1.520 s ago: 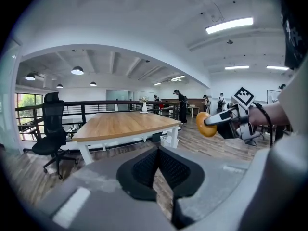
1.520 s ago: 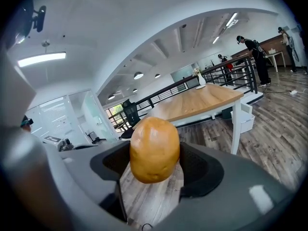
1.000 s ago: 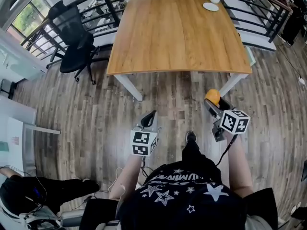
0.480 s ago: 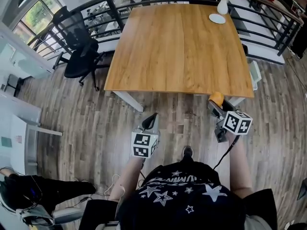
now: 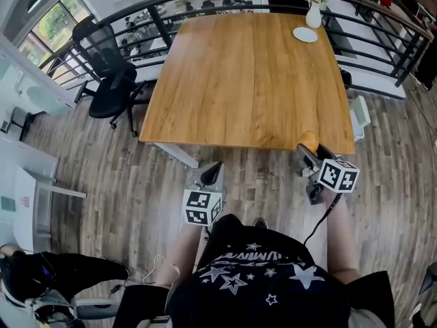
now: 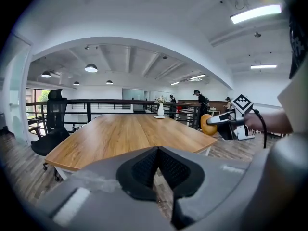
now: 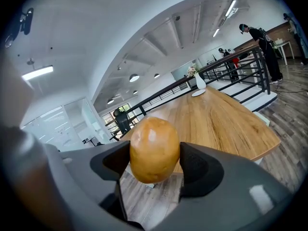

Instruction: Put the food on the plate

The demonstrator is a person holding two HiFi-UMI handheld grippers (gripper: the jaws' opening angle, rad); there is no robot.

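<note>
My right hand-held gripper, angled slightly down at the desk's near edge, clamps the food. The left hand-held gripper, level alongside, is closed and empty. The plate sits at the far corner.

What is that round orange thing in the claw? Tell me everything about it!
It is a smooth, shiny, golden-brown lump of food, egg-shaped, maybe a potato or a bread roll. It stands upright in the right claw, whose two dark pads press on its sides. Nothing else touches it. It hangs in the air by the near corner of the wooden table, far from the white plate.
</note>
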